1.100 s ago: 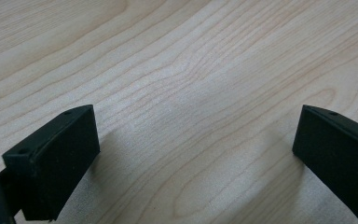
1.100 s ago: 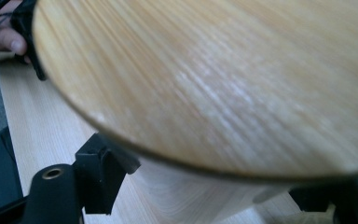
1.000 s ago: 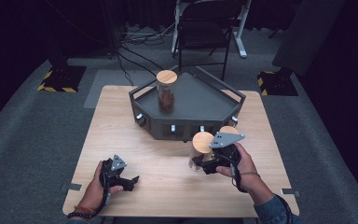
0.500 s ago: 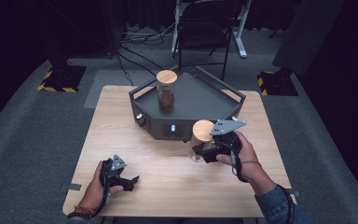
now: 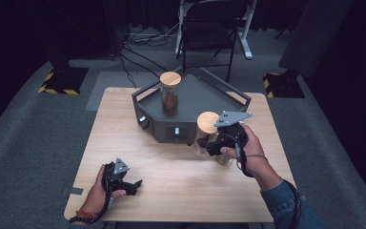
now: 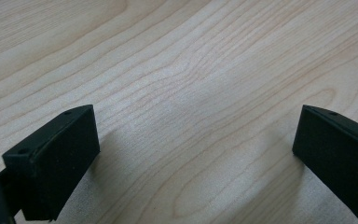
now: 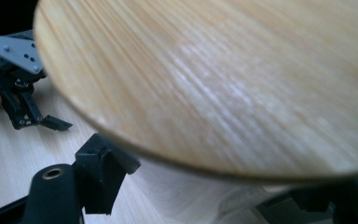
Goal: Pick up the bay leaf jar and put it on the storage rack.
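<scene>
clear glass jar with a round wooden lid (image 5: 207, 129) sits right of centre in the high view, clamped by the right gripper (image 5: 215, 145); its lid (image 7: 223, 79) looms close in the right gripper view. left gripper (image 5: 124, 183), lower left, jaws wide over the pale wooden table (image 6: 191, 70).

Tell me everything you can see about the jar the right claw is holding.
The jar is clear, glass by the look of it, with a round light-wood lid, seen blurred and close in the right gripper view. It stands upright, gripped around its body below the lid by the right claw, just in front of the dark tray over the wooden table. Its contents can't be made out, nor whether its base touches the table.
</scene>
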### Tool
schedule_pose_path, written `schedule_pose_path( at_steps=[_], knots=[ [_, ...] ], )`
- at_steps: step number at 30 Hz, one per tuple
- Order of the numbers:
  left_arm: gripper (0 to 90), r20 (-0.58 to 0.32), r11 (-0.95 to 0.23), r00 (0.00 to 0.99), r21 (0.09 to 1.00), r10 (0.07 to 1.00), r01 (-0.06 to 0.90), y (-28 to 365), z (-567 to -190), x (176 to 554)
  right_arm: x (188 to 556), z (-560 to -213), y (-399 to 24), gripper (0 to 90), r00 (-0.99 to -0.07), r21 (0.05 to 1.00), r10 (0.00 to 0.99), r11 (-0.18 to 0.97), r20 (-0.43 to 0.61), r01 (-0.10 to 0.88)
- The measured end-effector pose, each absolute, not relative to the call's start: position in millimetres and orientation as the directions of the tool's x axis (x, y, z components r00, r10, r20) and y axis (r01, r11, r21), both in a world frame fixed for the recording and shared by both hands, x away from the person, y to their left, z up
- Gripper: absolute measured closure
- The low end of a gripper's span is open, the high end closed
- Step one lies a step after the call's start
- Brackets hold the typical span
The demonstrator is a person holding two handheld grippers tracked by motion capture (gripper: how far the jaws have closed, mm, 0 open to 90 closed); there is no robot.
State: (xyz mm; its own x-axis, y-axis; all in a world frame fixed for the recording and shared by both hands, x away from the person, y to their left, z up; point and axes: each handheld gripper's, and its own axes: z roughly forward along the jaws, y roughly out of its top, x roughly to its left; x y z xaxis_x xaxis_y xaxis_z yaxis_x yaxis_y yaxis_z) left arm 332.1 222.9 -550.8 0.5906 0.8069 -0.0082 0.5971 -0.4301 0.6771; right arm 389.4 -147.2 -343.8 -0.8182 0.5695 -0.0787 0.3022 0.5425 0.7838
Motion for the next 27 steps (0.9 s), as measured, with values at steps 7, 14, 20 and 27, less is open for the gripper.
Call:
schedule_pose_path(
  at_steps=[7, 14, 20, 27],
  knots=[
    [0.3, -0.009, -0.430, 0.590, 0.677, 0.807, 0.597, 223, -551, 332, 399, -339, -142, 25.4, -0.811, 0.777, 0.578, 0.548, -0.085, 0.309],
    [0.3, -0.009, -0.430, 0.590, 0.677, 0.807, 0.597, 223, -551, 332, 408, -327, -141, 25.4, -0.799, 0.784, 0.594, 0.538, -0.092, 0.309],
    [0.3, -0.009, -0.430, 0.590, 0.677, 0.807, 0.597, 223, -551, 332, 414, -314, -140, 25.4, -0.792, 0.784, 0.601, 0.543, -0.111, 0.302],
    [0.3, -0.009, -0.430, 0.590, 0.677, 0.807, 0.598, 223, -551, 332, 423, -307, -138, 25.4, -0.783, 0.788, 0.613, 0.533, -0.108, 0.308]
  ],
)
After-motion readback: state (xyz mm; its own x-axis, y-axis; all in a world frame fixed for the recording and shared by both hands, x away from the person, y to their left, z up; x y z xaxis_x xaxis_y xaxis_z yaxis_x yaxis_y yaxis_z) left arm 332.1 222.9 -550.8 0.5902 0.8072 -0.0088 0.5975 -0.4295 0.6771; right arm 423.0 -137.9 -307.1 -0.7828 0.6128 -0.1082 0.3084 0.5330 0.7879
